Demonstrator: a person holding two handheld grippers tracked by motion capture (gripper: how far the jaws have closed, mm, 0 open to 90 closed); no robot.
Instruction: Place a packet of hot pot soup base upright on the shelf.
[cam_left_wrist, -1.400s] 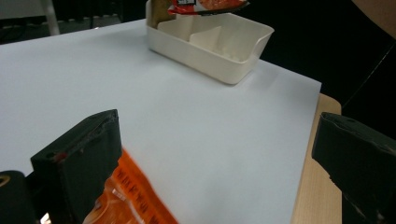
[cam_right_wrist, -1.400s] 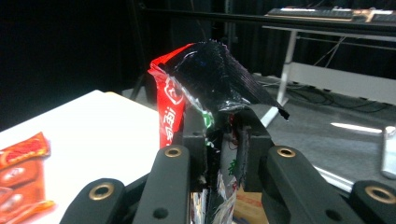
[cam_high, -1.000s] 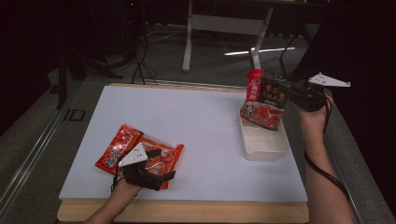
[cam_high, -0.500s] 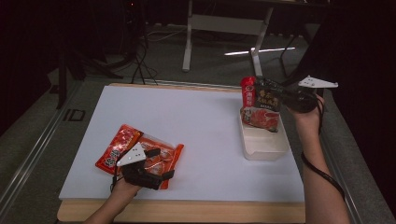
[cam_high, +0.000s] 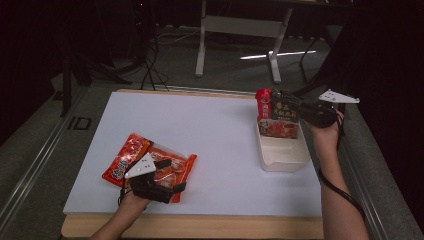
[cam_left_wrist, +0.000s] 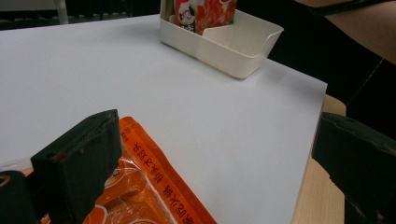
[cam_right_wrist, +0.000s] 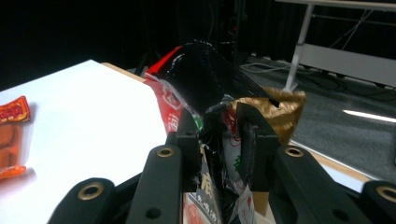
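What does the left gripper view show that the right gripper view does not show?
The left gripper view alone has the left gripper, jaws wide open over the table, and the white bin with a red packet standing in it. The right gripper view alone has the right gripper, jaws shut on a dark packet, and the floor with a white stand behind. Both share the white table and part of an orange packet lying on it.

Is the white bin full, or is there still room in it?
Room left. The white bin holds one red packet standing at its far end; its near part is bare.
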